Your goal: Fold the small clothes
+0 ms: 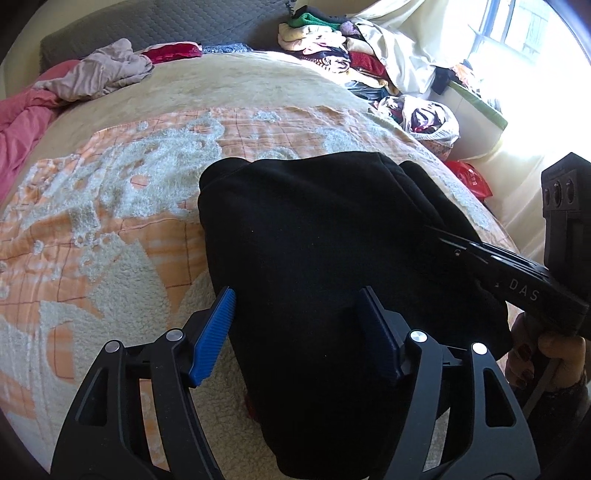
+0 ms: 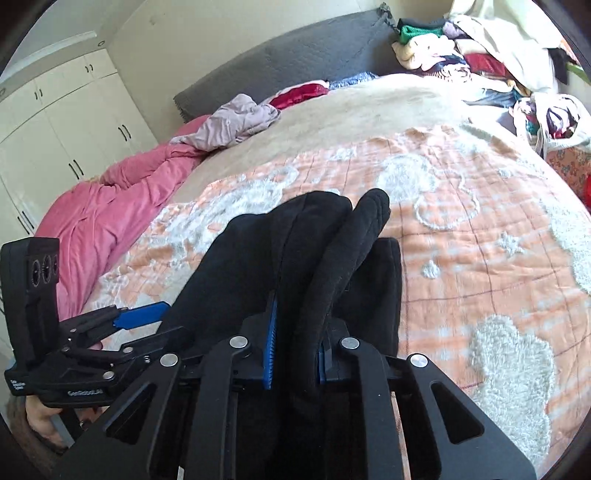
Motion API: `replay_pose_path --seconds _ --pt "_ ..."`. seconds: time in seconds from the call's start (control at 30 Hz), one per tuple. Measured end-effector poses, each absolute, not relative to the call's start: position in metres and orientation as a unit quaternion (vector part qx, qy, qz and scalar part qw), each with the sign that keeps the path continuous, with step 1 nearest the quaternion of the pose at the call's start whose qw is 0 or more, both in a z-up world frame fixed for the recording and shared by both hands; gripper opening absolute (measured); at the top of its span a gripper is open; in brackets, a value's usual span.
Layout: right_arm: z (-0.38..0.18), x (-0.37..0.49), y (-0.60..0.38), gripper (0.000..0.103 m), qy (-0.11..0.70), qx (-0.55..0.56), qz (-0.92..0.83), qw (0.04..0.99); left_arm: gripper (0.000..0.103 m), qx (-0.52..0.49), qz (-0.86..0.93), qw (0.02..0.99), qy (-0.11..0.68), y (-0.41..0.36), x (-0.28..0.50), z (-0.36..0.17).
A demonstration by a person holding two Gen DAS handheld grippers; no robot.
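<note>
My right gripper (image 2: 295, 347) pinches a bunched fold of the black garment (image 1: 325, 236), which lies on the near part of the orange blanket (image 1: 110, 206). My left gripper (image 1: 299, 332) stands spread over the garment's near left edge, pads clear of the cloth. Heaped clothes (image 1: 332, 48) sit far right.

Black garment (image 1: 332, 240) perhaps hides right fingers (image 1: 454, 242).

Bed (image 2: 461, 236) under orange-and-white fleecy blanket, grey quilted headboard (image 2: 288, 62) behind. Pink duvet (image 2: 110, 206) bunched at one side. White wardrobe (image 2: 62, 122) with dark handles along wall. Bright window (image 1: 532, 29), daylight flooding in. Heaped laundry (image 1: 325, 40) near headboard.
</note>
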State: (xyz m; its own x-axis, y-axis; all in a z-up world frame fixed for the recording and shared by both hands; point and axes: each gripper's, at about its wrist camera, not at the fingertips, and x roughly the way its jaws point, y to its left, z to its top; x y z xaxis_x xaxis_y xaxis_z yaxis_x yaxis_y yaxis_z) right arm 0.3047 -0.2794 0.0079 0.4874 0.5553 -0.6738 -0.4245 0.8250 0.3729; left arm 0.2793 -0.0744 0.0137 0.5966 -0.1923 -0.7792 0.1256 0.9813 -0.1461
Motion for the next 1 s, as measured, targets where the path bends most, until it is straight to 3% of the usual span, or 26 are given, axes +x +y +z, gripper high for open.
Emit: replay_pose_path --seconds 0.27,0.33,0.57,0.63,0.73,0.93,1.0 --pt "-0.003 0.306 -0.286 0.016 0.43 0.091 0.27 0.857 0.063 -0.046 -0.087 0.888 0.449 -0.072 0.275 0.004" --pt "-0.002 0.303 -0.288 0.021 0.432 0.097 0.268 0.856 0.063 -0.046 -0.087 0.888 0.449 -0.071 0.273 0.003" --pt "-0.002 0.279 -0.303 0.064 0.456 0.115 0.279 0.837 0.063 -0.055 -0.089 0.887 0.45 -0.071 0.265 0.002" --pt "-0.004 0.274 -0.305 0.063 0.456 0.121 0.266 0.841 0.064 -0.055 -0.09 0.887 0.449 -0.072 0.263 0.003" --pt "0.006 0.269 -0.3 0.017 0.444 0.112 0.276 0.845 0.064 -0.054 -0.092 0.887 0.448 -0.074 0.258 0.004" --pt "0.013 0.256 -0.282 0.014 0.416 -0.012 0.216 0.883 0.065 -0.052 -0.097 0.887 0.448 -0.077 0.251 0.005" --pt "0.004 0.259 -0.284 0.021 0.429 -0.011 0.206 0.879 0.067 -0.052 -0.097 0.885 0.453 -0.077 0.251 0.002"
